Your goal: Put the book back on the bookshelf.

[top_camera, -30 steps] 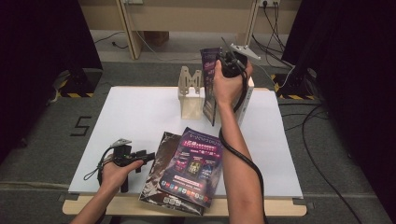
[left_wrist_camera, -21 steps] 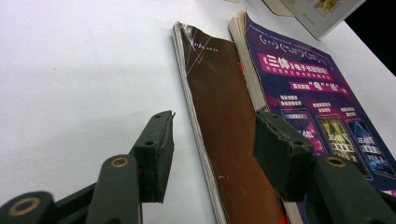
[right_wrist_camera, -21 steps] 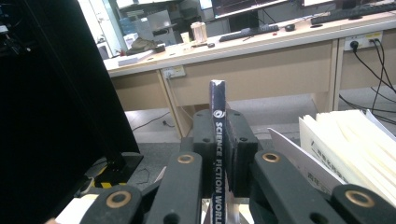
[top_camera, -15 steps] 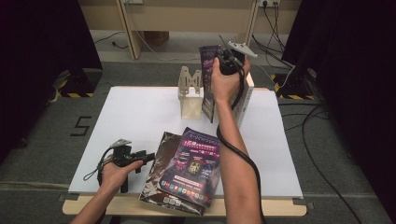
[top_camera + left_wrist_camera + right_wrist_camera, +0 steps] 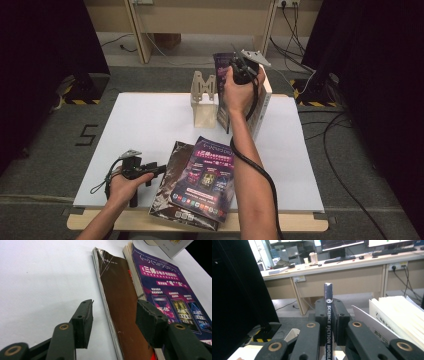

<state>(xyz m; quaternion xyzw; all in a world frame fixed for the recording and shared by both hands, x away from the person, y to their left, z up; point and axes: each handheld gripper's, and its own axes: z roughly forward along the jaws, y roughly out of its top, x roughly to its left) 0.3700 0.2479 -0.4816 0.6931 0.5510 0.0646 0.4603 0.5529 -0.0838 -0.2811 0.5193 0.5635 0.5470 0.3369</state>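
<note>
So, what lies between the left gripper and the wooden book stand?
In the high view, bare white table top separates the left gripper from the wooden book stand.

Glossy paper magazine (image 5: 328, 315), matt white table (image 5: 150, 125)

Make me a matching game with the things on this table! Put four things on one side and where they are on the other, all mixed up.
Things:
1. purple magazine
2. brown magazine
3. Science Fiction World magazine
4. wooden stand

Places:
A. upright, clamped in the right hand-held gripper
B. standing at the back of the white table, left of the raised hand
C. lying on top of another magazine
D. lying flat in front of the open left hand-held gripper

Pairs: 1-C, 2-D, 3-A, 4-B
</note>
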